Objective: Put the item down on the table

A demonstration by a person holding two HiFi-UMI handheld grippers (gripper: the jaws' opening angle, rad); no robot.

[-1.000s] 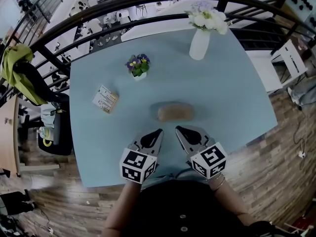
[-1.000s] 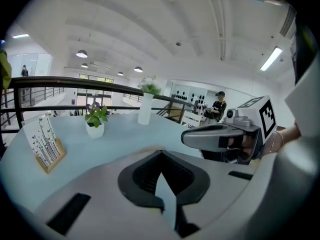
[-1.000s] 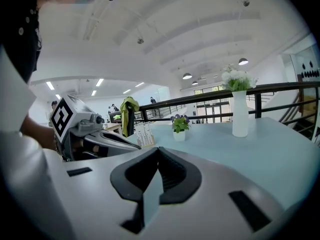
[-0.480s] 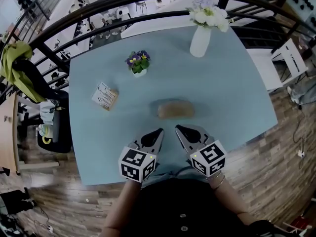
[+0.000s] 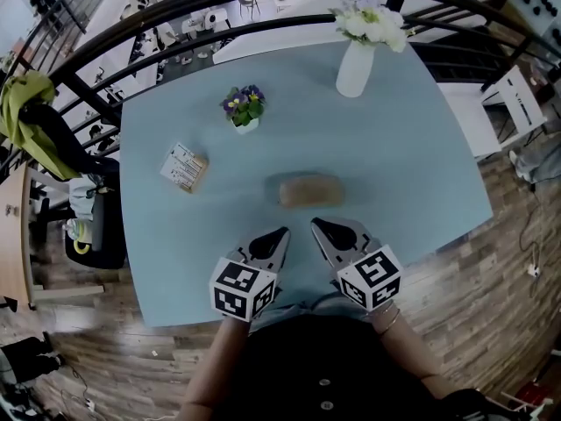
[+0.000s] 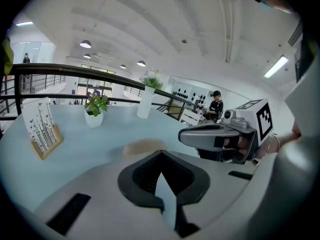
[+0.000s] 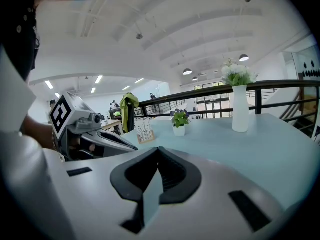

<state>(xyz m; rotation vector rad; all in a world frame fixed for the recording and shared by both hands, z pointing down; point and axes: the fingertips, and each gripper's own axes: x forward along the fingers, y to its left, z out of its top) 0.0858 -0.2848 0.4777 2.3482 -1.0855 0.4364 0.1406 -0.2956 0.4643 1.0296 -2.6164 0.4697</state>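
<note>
A brown oblong loaf-like item (image 5: 308,190) lies flat on the light blue table (image 5: 412,174), near its middle; in the left gripper view the item (image 6: 144,147) shows just past the jaw tips. Both grippers hover side by side over the table's near edge, a short way in front of the item and apart from it. My left gripper (image 5: 282,232) is shut with nothing in it, and its tips (image 6: 161,154) meet in a point. My right gripper (image 5: 316,227) is also shut and empty, as its own view (image 7: 159,149) shows.
A white vase of white flowers (image 5: 355,70) stands at the far right of the table. A small potted plant (image 5: 244,110) sits at the far left, with a wooden card holder (image 5: 185,167) nearer. A black railing (image 5: 175,51) runs behind the table, and a chair with a green jacket (image 5: 35,130) stands at the left.
Nothing on the table has moved and both grippers keep their places. Only the head view has drifted slightly.
</note>
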